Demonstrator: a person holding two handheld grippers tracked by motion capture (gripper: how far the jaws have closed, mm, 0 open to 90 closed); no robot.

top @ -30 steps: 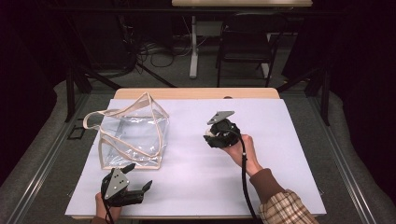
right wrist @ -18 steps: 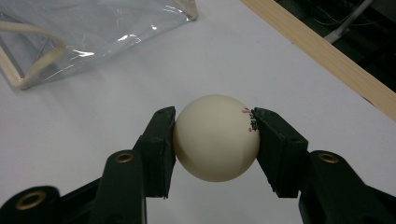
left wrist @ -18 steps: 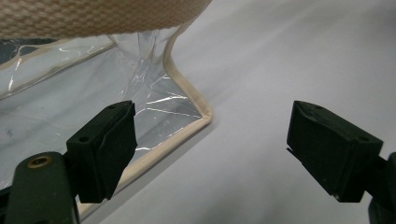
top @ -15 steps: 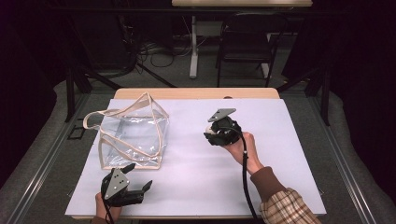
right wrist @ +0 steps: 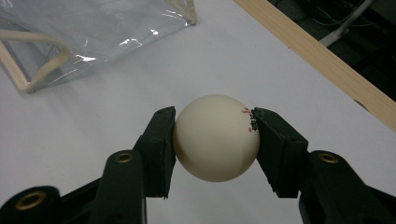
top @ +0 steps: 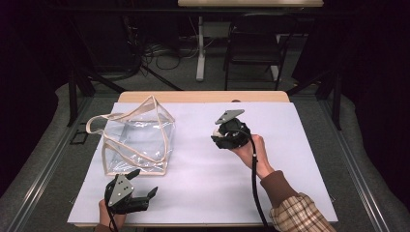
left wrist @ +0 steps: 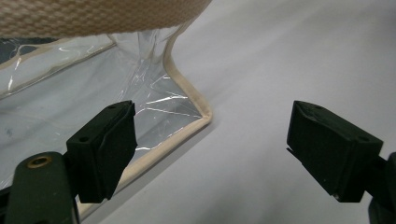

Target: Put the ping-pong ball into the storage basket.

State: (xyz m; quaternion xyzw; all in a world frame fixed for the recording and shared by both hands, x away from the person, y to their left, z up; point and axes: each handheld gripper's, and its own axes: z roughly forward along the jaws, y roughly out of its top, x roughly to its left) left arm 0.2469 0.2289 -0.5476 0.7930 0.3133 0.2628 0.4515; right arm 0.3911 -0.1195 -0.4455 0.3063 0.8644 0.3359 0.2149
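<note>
Ball [right wrist: 216, 137] sits clamped in your right gripper [top: 223, 137] at frame centre, not yet in the clear bag [top: 135, 142] at left, while your left gripper [top: 140, 186] waits open beside its corner.

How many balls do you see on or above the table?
1. The white ball is clamped in the right tool, above the table, right of the clear bag. None visible inside the bag.
</note>
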